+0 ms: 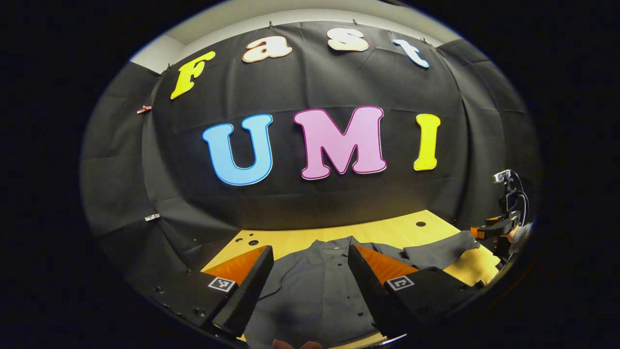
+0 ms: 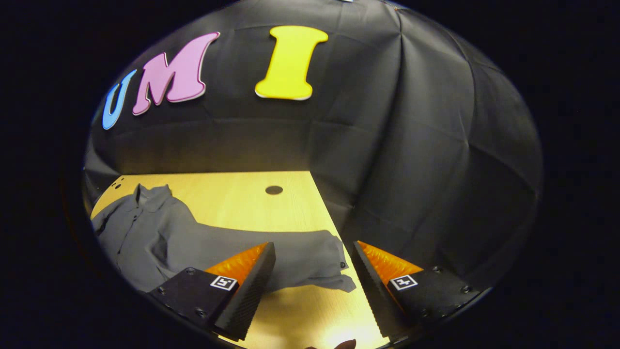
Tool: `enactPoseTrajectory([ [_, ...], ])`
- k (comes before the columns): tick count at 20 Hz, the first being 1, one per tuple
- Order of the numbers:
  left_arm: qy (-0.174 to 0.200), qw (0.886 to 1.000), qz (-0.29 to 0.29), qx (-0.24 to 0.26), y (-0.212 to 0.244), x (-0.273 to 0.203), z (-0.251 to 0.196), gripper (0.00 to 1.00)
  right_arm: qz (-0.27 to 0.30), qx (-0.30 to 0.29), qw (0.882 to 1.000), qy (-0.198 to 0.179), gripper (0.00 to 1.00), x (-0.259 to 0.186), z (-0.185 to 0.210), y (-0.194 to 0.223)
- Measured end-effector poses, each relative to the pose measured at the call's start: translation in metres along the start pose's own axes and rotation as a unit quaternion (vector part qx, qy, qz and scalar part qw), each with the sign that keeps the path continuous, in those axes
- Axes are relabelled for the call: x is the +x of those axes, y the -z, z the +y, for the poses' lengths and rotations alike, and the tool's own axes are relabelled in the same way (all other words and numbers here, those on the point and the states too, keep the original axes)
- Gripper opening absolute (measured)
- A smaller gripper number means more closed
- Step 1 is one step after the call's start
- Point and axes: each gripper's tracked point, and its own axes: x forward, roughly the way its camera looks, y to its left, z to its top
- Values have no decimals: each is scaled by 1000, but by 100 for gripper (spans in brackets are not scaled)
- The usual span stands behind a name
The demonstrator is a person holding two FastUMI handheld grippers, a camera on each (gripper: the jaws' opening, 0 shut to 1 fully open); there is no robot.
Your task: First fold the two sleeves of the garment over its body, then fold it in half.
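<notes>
A dark grey shirt [image 1: 315, 286] lies flat on a light wooden table [image 1: 387, 231], front side up, with its collar [image 1: 329, 248] pointing toward the far edge, where the black cloth wall [image 1: 310, 87] hangs. A row of small buttons runs down the middle of its body. In the left gripper view, one sleeve [image 1: 443, 249] stretches away from the body toward the table's right edge, unfolded and lying on the wood. In the right gripper view, the same sleeve [image 2: 290, 259] runs across the table from the shirt's body [image 2: 140, 232] and ends in a cuff [image 2: 339, 271] with a button near the table's right edge.

The left gripper [image 1: 310, 286] hangs above the shirt's body, its jaws wide apart and nothing between them; the cloth shows in the gap. The right gripper [image 2: 312, 286] hangs above the sleeve's end, its jaws likewise apart and clamped on nothing, with the cuff and bare wood seen between them. In the left gripper view, the right gripper [image 1: 499, 228] appears farther off at the table's right edge, just beyond the sleeve's end, with a cable rising from it.

A round dark hole [image 2: 274, 190] sits in the tabletop beyond the sleeve, toward the far edge. Smaller holes [image 1: 252, 238] mark the far left corner.
</notes>
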Motion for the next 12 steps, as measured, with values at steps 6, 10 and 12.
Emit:
enactPoseTrajectory([
  [6,-6,1000,14,0,4,7,-14,97,63,17,998,1,98,52,-11,45],
  [10,-11,1000,18,3,4,14,-16,97,94,22,995,-8,98,69,-10,65],
  [12,-13,1000,21,4,4,16,-17,97,106,18,994,-10,98,73,-10,75],
])
